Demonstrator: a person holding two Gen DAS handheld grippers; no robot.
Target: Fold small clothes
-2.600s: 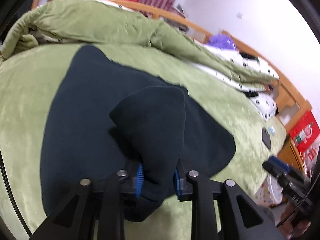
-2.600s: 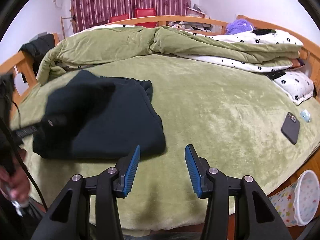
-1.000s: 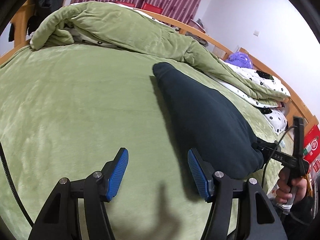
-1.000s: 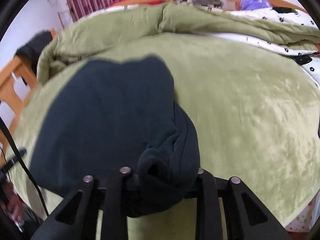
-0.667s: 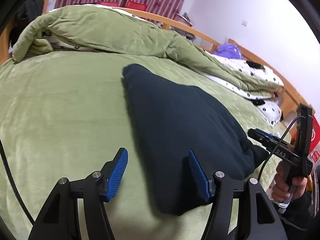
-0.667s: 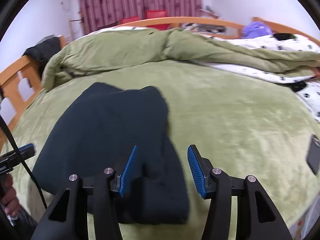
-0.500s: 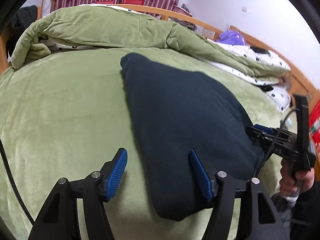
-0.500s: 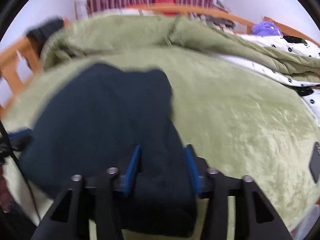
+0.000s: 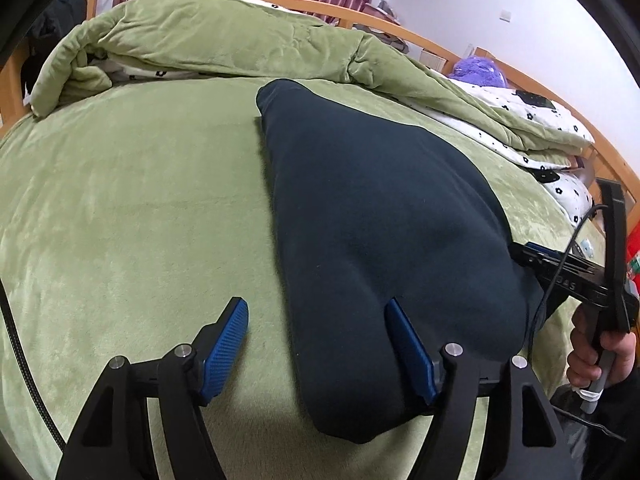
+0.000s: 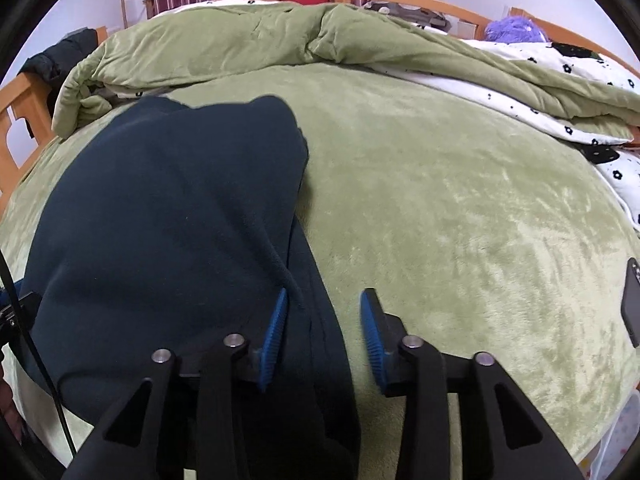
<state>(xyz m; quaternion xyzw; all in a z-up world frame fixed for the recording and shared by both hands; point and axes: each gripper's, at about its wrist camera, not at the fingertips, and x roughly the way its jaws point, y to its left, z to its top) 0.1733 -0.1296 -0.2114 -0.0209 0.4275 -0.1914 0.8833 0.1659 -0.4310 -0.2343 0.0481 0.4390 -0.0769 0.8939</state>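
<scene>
Lying folded mid-frame on the green bed (image 9: 120,208), the dark garment (image 9: 384,240) looks nearly done, left tool (image 9: 320,344) and right tool (image 10: 322,332) both just opening, gripping nothing.

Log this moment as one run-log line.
garment: folded, on bed | left tool: open, widening | right tool: open, widening, garment edge between pads

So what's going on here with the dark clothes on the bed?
A person is folding a dark navy garment on a green blanket, with a handheld gripper in each hand. The garment lies folded into a long bundle. The left gripper straddles its near left edge with jaws apart, and the right gripper straddles the right edge. Both have just been opening, neither pinching the cloth.
</scene>
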